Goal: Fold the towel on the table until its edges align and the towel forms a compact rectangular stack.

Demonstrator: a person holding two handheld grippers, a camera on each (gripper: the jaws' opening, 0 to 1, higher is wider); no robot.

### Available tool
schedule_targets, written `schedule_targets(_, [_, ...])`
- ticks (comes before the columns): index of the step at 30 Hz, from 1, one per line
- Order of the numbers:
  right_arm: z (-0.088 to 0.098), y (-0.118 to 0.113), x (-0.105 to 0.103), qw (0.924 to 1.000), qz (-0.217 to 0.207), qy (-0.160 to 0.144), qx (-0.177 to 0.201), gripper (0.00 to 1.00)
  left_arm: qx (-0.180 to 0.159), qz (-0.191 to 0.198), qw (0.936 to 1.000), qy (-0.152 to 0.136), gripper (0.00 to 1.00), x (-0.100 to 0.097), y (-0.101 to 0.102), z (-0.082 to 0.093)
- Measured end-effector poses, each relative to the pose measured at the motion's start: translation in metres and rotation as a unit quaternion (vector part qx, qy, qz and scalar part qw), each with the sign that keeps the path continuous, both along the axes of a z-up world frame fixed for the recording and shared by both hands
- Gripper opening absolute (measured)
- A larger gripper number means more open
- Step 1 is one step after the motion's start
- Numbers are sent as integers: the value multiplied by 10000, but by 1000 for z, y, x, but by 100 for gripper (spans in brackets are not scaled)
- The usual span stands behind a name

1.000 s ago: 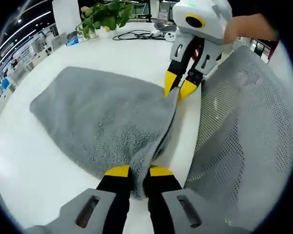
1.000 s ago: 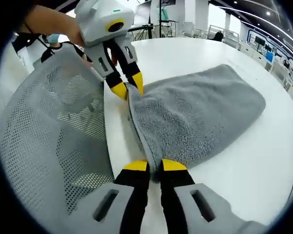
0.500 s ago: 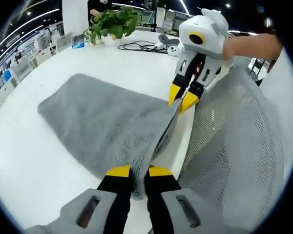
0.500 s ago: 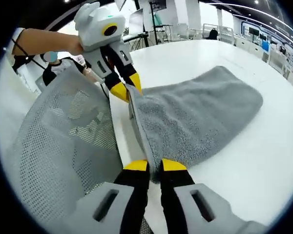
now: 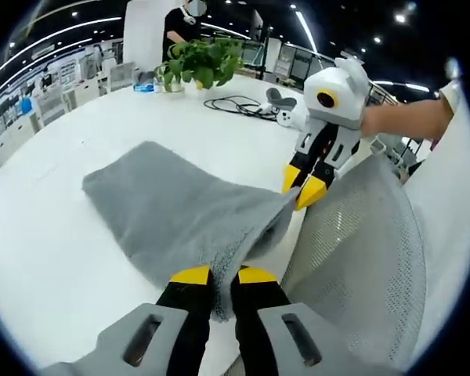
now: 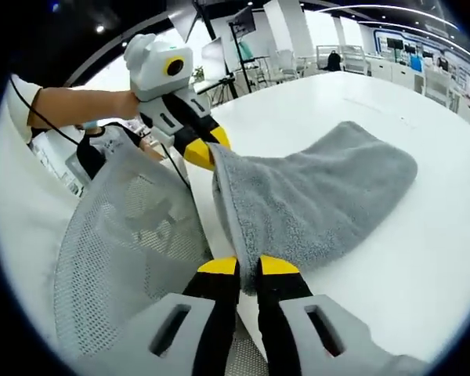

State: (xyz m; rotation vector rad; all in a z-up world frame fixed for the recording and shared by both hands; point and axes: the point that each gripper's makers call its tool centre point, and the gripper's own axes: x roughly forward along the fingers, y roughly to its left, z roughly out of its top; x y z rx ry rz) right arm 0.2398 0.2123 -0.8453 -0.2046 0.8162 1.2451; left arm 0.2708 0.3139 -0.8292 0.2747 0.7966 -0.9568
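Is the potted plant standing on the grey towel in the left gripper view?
No, the potted plant stands on the bare white table far beyond the towel, not touching it.

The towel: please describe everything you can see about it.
The towel is grey, thick terry cloth, looking doubled over. Its near edge is lifted off the white table, pinched by the left gripper and the right gripper at two corners, hanging taut between them. Its far end lies on the table.
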Motion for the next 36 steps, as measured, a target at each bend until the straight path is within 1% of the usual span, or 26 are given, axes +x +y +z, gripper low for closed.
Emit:
schedule_targets(3, [7,0,-4,9998,-18,164,90,6,-143,58,9999,-62,10,-1,-3,9])
schedule_targets(6, [15,-2,-3,9997,39,148,183,6,-267,106,9994,-198,10,1,-5,19])
schedule_targets(8, [23,-2,0,9992,-43,225,316,6,-380,194,9987,-276,9,5,-5,26])
schedule_targets(11, [37,-1,2,9968,-198,467,620,6,-590,343,9968,-406,9,11,-6,38])
schedule_targets(12, [40,-1,1,9960,-233,540,674,6,-717,413,9957,-413,9,13,-6,43])
schedule_targets(13, [44,-1,2,9949,-293,607,750,6,-769,446,9951,-428,9,14,-7,46])
schedule_targets(16, [50,-1,4,9938,-317,646,846,6,-904,518,9935,-451,9,17,-7,55])
schedule_targets(19, [56,0,4,9925,-322,714,936,6,-968,525,9927,-487,9,17,-8,60])
schedule_targets(21, [62,0,3,9914,-306,759,1018,5,-1016,468,9917,-642,9,17,-9,66])
schedule_targets(26, [76,0,-8,9851,-122,1138,1287,6,-1209,361,9892,-740,9,12,-11,81])
schedule_targets(30, [81,-4,-8,9839,-114,1151,1361,6,-1286,237,9891,-680,8,9,-13,83])
schedule_targets(32, [84,-6,0,9837,-222,1059,1433,6,-1295,224,9891,-658,9,9,-12,82])
schedule_targets(34, [87,-7,7,9833,-315,995,1494,6,-1275,274,9891,-679,9,14,-12,81])
schedule_targets(36, [88,-7,15,9839,-401,911,1488,6,-1262,363,9883,-774,9,22,-11,82])
